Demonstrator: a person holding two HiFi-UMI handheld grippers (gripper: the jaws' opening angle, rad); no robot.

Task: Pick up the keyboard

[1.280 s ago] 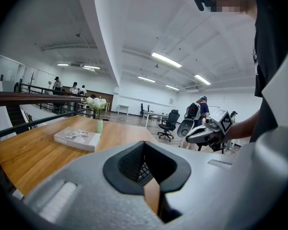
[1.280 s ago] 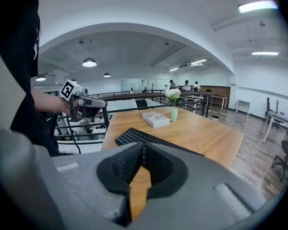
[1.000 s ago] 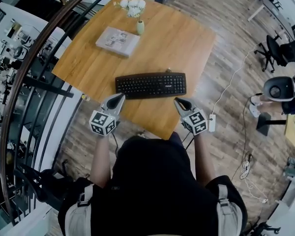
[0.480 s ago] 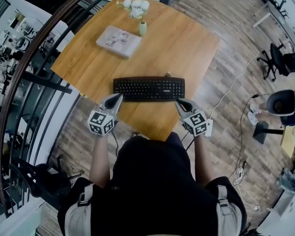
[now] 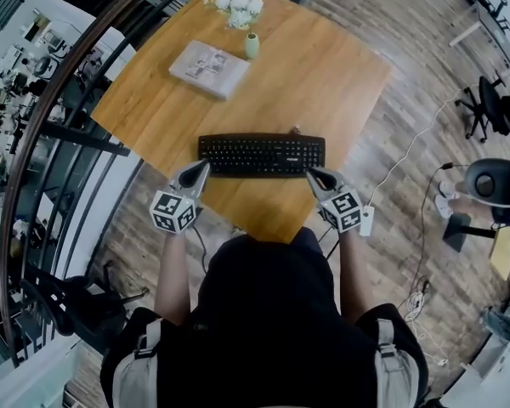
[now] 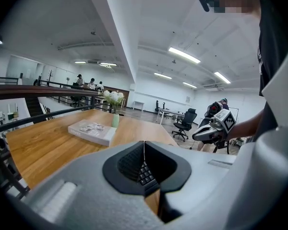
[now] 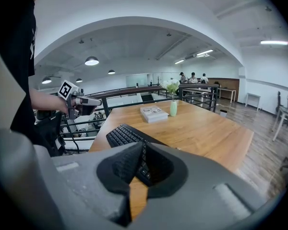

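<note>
Head view whole keyboard (image 5: 262, 155), left gripper view mere sliver

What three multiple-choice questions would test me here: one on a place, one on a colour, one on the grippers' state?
1. Where is the book? A) on the floor B) on the table, beyond the keyboard C) under the keyboard
2. The keyboard's colour? A) white B) black C) red
3. The left gripper and right gripper are: A) shut, empty B) wide open C) holding the book
Answers: B, it lies on the far tabletop; B, keys and case are black; A, both pairs of jaws meet, nothing between.
</note>
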